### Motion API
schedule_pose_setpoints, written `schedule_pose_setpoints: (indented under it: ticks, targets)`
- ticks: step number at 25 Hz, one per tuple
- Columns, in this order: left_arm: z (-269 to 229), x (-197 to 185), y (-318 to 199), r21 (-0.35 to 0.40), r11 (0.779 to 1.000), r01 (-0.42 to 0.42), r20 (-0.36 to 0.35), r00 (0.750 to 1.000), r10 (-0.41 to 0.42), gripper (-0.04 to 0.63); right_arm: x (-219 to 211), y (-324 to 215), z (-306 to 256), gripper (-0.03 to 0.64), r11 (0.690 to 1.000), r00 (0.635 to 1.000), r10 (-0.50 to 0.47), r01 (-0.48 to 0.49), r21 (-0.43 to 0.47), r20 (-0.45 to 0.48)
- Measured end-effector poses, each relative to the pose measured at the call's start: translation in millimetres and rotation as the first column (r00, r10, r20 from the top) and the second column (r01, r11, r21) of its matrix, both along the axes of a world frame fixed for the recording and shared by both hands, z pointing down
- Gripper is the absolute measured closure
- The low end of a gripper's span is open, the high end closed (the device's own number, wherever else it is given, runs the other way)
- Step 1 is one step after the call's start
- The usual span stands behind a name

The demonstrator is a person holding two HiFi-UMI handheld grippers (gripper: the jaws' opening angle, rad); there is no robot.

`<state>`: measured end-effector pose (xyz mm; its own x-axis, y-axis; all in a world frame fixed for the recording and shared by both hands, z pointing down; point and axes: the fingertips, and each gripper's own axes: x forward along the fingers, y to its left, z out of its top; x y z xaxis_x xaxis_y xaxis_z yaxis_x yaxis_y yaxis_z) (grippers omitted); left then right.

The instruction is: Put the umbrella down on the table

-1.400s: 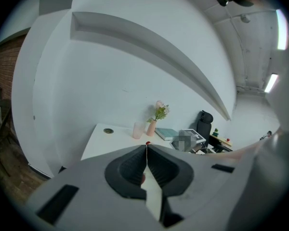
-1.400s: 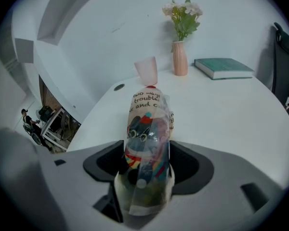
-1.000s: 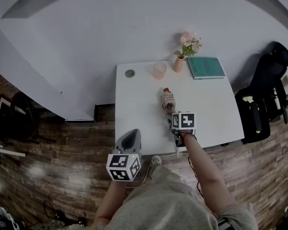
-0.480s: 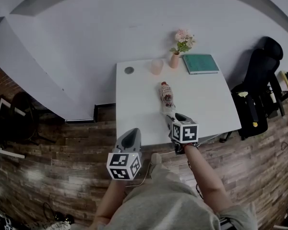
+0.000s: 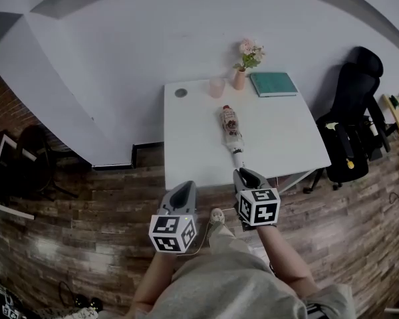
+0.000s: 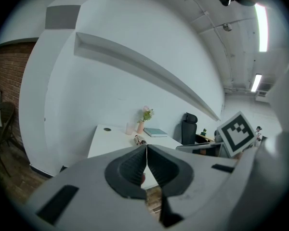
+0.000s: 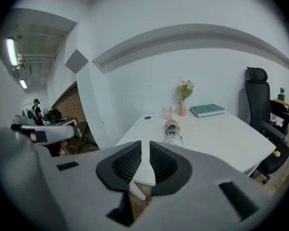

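- The folded umbrella (image 5: 231,130) is lying flat on the white table (image 5: 186,145), a bit above the middle of the head view. One end points at the near edge and nothing is touching it.
- The right gripper (image 5: 243,175) is in the lower middle of the frame, off the table's near edge and over the wood floor (image 5: 86,238). Its jaws have just been closing and there's only a thin slit left between them, with nothing in it.
- The left gripper (image 5: 184,187) is just to the left of it, also off the table. Its jaws are pressed together and empty.
- Along the far edge of the table, near the top of the frame, there's a pink cup (image 5: 217,86), a vase of flowers (image 5: 240,78) and a green book (image 5: 273,84).
- A black office chair (image 5: 352,98) sits at the right of the frame.
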<state>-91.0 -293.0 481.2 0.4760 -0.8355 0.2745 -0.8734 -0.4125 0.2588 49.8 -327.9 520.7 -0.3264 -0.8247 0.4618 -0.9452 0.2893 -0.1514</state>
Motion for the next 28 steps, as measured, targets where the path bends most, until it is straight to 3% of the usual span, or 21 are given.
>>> schedule_pose_setpoints:
  ticks: [8, 16, 28]
  targets:
    - [-6.4, -7.2, 46.8, 0.017, 1.0, 0.003, -0.007, 1.0, -0.003, 0.588, -11.2, 53.2, -22.9, 0.612, 0.997, 1.0, -0.011, 0.011, 0.08, 0.002]
    - [-7.4, -12.5, 83.4, 0.031, 0.999, 0.019, -0.019, 1.0, -0.018, 0.588, -17.4, 101.8, -35.7, 0.612, 0.988, 0.999, -0.043, 0.042, 0.146, 0.004]
    - [-5.4, -7.0, 113.8, 0.034, 0.999, 0.012, -0.018, 1.0, -0.012, 0.588, -23.4, 132.5, -36.2, 0.614, 0.984, 0.998, -0.066, 0.064, 0.165, 0.007]
